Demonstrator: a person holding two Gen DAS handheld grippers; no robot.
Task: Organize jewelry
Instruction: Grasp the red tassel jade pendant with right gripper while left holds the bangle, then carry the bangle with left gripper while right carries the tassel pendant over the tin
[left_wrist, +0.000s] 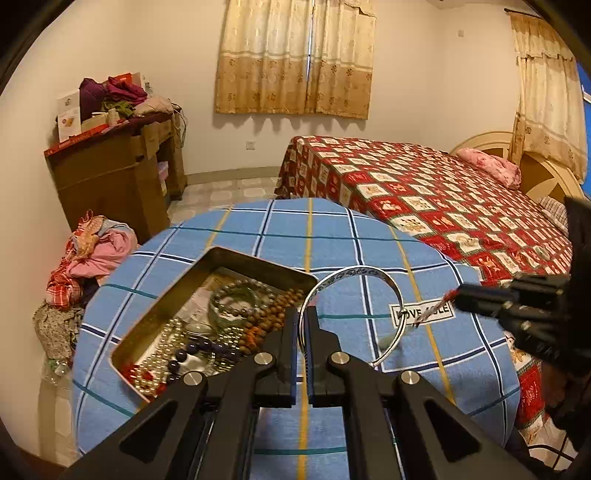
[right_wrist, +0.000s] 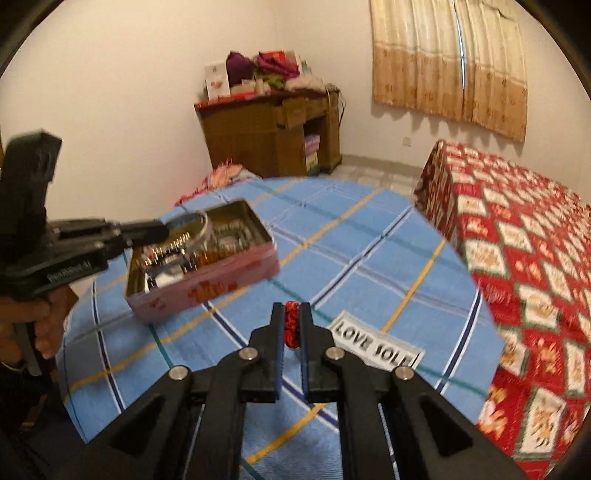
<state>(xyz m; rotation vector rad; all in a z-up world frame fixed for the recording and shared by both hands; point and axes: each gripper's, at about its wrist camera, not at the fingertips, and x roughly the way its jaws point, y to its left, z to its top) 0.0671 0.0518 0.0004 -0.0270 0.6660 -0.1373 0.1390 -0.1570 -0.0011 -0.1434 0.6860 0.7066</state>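
My left gripper (left_wrist: 303, 317) is shut on a silver bangle (left_wrist: 354, 273) and holds it in the air just right of the open tin box (left_wrist: 255, 260); in the right wrist view the bangle (right_wrist: 201, 227) hangs over the tin (right_wrist: 207, 291). The tin holds several bead bracelets and pearl strands (left_wrist: 221, 325). My right gripper (right_wrist: 291, 314) is shut on a red and black beaded piece (right_wrist: 291, 325) above the blue checked tablecloth (right_wrist: 369, 266). In the left wrist view the right gripper (left_wrist: 458, 295) comes in from the right with a red strand (left_wrist: 432, 310).
The round table carries a "LOVE SOLE" label (right_wrist: 376, 343). A bed with a red patterned cover (left_wrist: 443, 206) stands close on the right. A brown desk piled with clothes (left_wrist: 118, 173) is at the far wall. Laundry (left_wrist: 85, 266) lies on the floor left of the table.
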